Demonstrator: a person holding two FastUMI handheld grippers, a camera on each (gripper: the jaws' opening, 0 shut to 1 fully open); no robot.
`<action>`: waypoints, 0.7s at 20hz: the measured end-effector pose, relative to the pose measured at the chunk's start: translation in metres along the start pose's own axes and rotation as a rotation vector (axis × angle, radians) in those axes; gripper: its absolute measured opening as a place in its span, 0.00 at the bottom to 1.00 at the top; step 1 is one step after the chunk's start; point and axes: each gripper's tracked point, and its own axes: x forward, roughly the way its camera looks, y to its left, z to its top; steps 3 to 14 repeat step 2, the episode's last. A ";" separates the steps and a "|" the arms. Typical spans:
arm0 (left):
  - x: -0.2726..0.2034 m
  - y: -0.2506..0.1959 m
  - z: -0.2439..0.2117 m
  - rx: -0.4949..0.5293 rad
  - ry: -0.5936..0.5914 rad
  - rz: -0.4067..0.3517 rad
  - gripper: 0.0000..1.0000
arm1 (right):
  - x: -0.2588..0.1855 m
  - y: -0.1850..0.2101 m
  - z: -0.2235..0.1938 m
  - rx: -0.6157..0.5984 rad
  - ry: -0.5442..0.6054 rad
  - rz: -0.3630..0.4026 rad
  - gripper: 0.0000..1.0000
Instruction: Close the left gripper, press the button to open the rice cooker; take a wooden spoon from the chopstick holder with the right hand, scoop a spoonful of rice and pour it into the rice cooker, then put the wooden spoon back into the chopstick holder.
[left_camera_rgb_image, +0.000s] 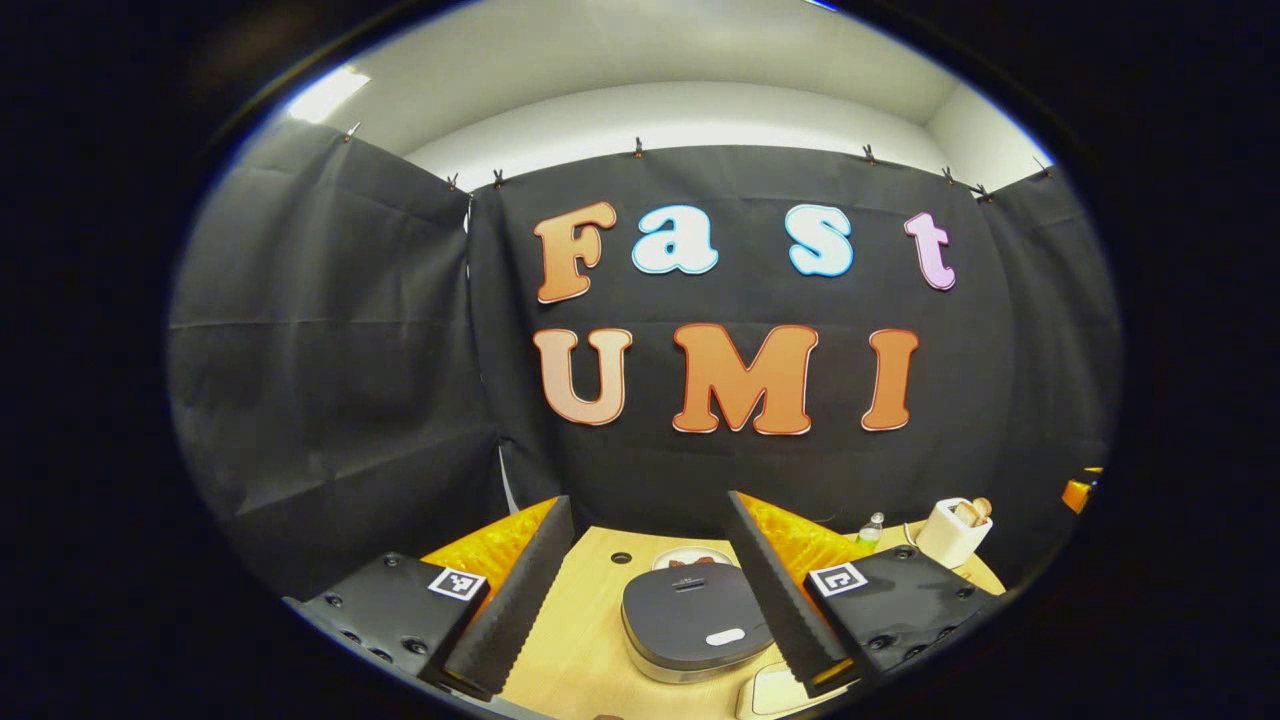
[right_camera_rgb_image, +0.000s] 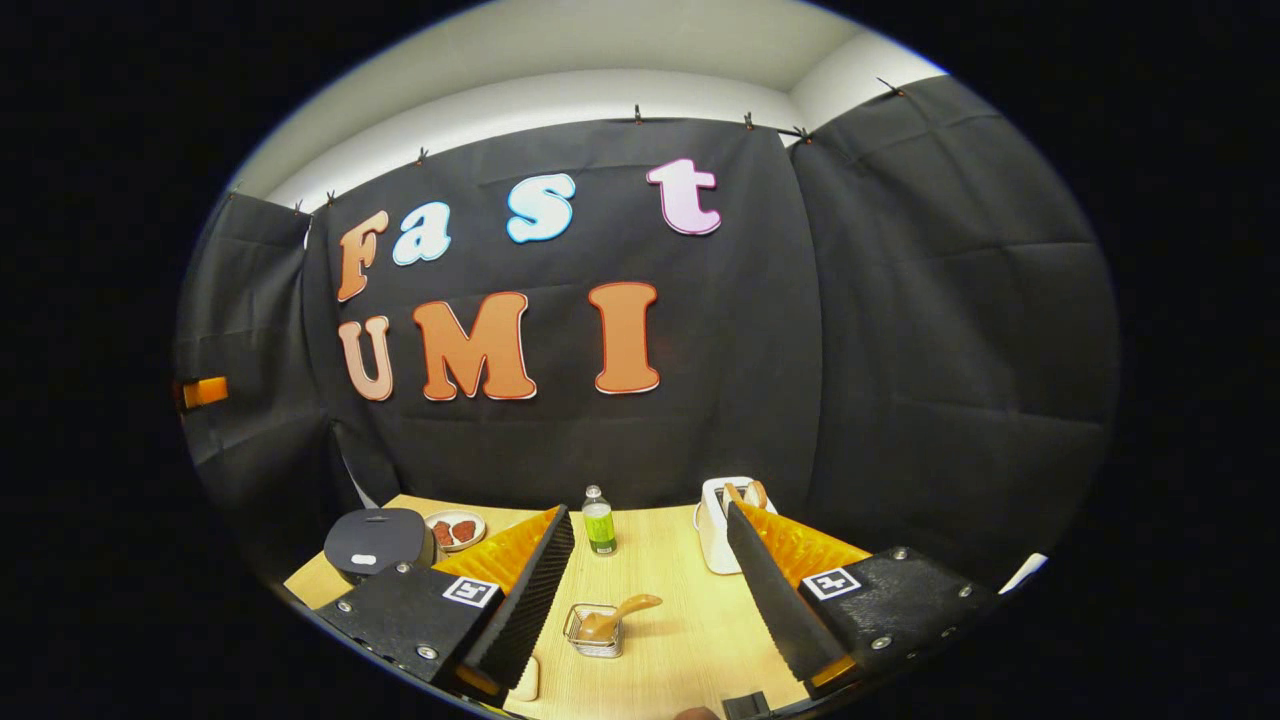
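The pale wooden bench (left_camera_rgb_image: 590, 640) carried everything, its near edge cut off at the bottom of both views. In the left gripper view, the left hand-held gripper (left_camera_rgb_image: 645, 600) hung above it with its two fingers spread wide apart and nothing between them; in the right gripper view, the right hand-held gripper (right_camera_rgb_image: 650, 600) was likewise held apart and empty.

The dark grey, rounded rice cooker with a silver base (left_camera_rgb_image: 695, 625) sat on the bench between the left fingers, lid down, a small pale button on its top; its right side was hidden behind the right finger. In the right gripper view the same cooker (right_camera_rgb_image: 378, 540) stood at the far left of the bench, partly covered by the gripper body.

The white box-shaped chopstick holder (left_camera_rgb_image: 952, 535) stood at the far right of the bench, wooden handle ends poking out of its top; in the right gripper view (right_camera_rgb_image: 716, 535) its right half was hidden behind the right finger.

A small white plate with reddish pieces (right_camera_rgb_image: 456, 528) lay just beside the cooker. A small clear bottle with a green label (right_camera_rgb_image: 599, 522) stood near the back wall. Between the right fingers sat a small wire-mesh basket (right_camera_rgb_image: 594, 632) holding a light wooden spoon (right_camera_rgb_image: 620, 612), bowl down, handle tilted out to the right. What else lay in the basket was too small to make out.
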 end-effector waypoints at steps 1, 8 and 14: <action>-0.002 0.003 0.000 0.002 -0.005 0.005 0.96 | -0.002 0.002 0.003 -0.005 -0.008 0.004 1.00; -0.005 0.003 -0.001 0.010 -0.008 0.009 0.96 | -0.002 0.003 0.005 -0.009 -0.014 0.006 0.95; -0.005 0.003 -0.001 0.010 -0.008 0.009 0.96 | -0.002 0.003 0.005 -0.009 -0.014 0.006 0.95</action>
